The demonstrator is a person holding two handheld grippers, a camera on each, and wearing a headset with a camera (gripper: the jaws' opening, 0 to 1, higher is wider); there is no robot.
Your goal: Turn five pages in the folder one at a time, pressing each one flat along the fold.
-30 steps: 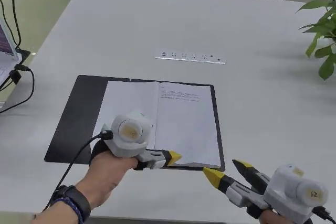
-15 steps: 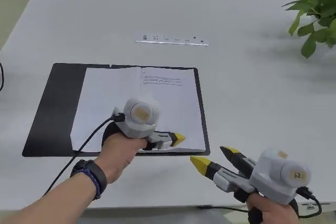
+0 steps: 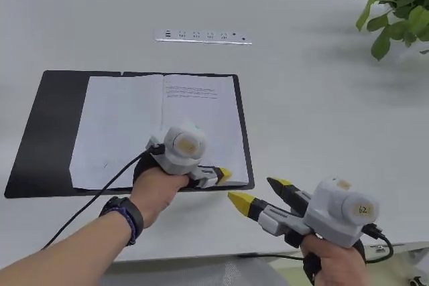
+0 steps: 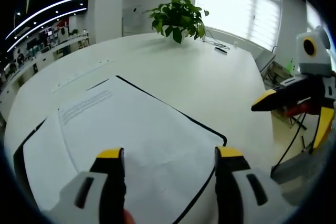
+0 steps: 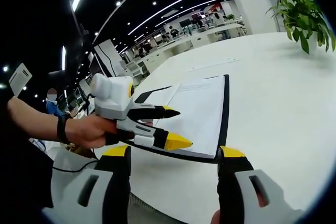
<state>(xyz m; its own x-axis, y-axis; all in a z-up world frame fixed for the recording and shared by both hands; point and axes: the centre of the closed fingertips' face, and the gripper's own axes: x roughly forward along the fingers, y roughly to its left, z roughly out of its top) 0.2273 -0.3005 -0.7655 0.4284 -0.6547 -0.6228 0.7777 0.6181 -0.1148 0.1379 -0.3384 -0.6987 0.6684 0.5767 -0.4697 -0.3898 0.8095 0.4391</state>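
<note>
The black folder (image 3: 40, 132) lies open on the white table, with white pages (image 3: 120, 128) on both sides; the right page (image 4: 136, 124) has a few printed lines at its top. My left gripper (image 3: 222, 176) hovers open over the right page's near edge, close to the folder's near right corner, jaws (image 4: 169, 156) apart with nothing between them. My right gripper (image 3: 260, 191) is open just off that corner, above bare table, and faces the folder (image 5: 202, 111) and the left gripper (image 5: 175, 127). Its own jaws (image 5: 174, 153) hold nothing.
A socket strip (image 3: 203, 36) is set into the table beyond the folder. A potted plant (image 3: 395, 1) stands at the far right. A black cable (image 3: 100, 195) trails from the left gripper over the folder's near edge. The table's near edge (image 3: 201, 249) runs just below both hands.
The head camera has swung, shifting the whole scene left and up. My left gripper has slid right along the page's near edge toward the folder's corner. The right gripper holds its place.
</note>
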